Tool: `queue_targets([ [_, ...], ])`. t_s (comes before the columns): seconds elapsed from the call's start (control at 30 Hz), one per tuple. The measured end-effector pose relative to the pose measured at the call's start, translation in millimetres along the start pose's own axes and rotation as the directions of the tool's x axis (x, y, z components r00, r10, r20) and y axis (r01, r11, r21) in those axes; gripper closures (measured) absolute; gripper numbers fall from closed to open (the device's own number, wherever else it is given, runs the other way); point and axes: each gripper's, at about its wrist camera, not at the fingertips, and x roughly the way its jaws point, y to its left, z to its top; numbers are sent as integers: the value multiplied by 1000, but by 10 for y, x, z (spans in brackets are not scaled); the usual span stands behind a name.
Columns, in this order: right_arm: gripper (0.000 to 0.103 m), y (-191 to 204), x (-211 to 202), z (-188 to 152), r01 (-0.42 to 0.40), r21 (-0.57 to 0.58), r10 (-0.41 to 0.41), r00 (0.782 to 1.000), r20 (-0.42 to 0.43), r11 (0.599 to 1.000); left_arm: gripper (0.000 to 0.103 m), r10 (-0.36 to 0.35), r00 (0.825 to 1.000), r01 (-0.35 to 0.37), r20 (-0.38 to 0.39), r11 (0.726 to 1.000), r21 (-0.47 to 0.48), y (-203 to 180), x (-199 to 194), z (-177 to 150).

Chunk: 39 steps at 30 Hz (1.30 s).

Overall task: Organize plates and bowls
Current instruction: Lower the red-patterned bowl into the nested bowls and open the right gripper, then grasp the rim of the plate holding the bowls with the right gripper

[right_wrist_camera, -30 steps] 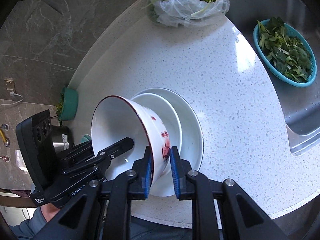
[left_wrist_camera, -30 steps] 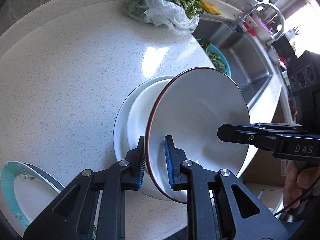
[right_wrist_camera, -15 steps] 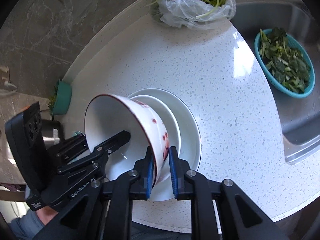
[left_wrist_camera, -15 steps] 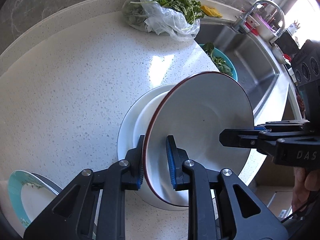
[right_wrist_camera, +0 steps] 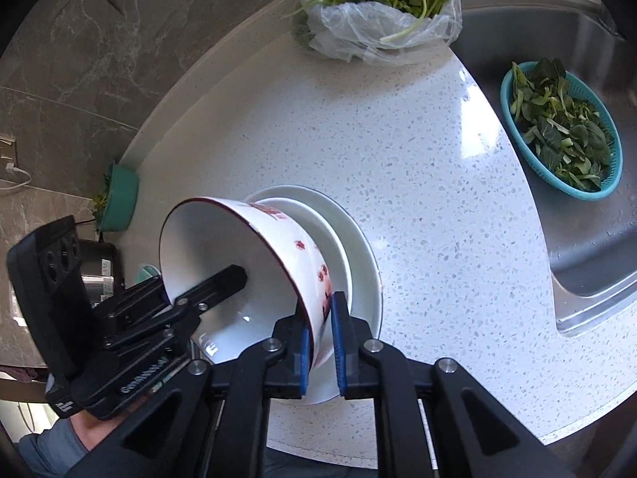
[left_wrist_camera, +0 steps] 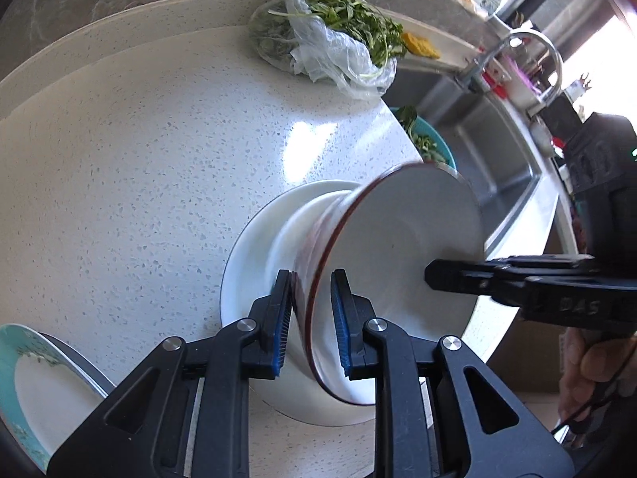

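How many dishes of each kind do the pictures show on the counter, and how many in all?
Bowls with red rim: 1, held tilted by both grippers.
White plates: 2, small plate stacked on large plate.
Teal-rimmed plates: 1.
Total: 4

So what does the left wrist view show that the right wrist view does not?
Only the left wrist view shows the teal-rimmed plate at the counter's near edge and the curved steel faucet.

Only the right wrist view shows the red flower pattern on the bowl's outside and the green tub by the wall.

Both show the red-rimmed white bowl, gripped by both claws over the stacked white plates, and the plastic bag of greens.
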Motion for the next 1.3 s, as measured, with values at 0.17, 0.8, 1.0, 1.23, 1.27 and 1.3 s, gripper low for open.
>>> queue_targets([
  [0.17, 94, 15, 35, 19, 19, -11, -20, 1000, -20, 1000, 84, -23, 999, 23, 24, 999, -24, 29, -49, -20],
  [0.8, 89, 204, 114, 185, 138, -86, -145, 986, -86, 987, 74, -52, 979, 79, 196, 988, -130, 339, -413, -48],
  [1.0, 81, 319, 74, 208, 180, -121, -190, 979, -77, 976, 44, -49, 980, 80, 191, 984, -158, 420, -401, -96],
  [1.23, 66, 378, 66, 200, 177, -133, -189, 979, -78, 975, 44, -48, 982, 77, 181, 985, -155, 443, -434, -146],
  [1.27, 63, 390, 70, 197, 169, -137, -181, 980, -82, 976, 44, -49, 983, 78, 177, 984, -161, 456, -439, -155],
  [1.3, 60, 399, 75, 192, 164, -141, -177, 980, -85, 976, 44, -52, 984, 81, 172, 983, -166, 470, -435, -166],
])
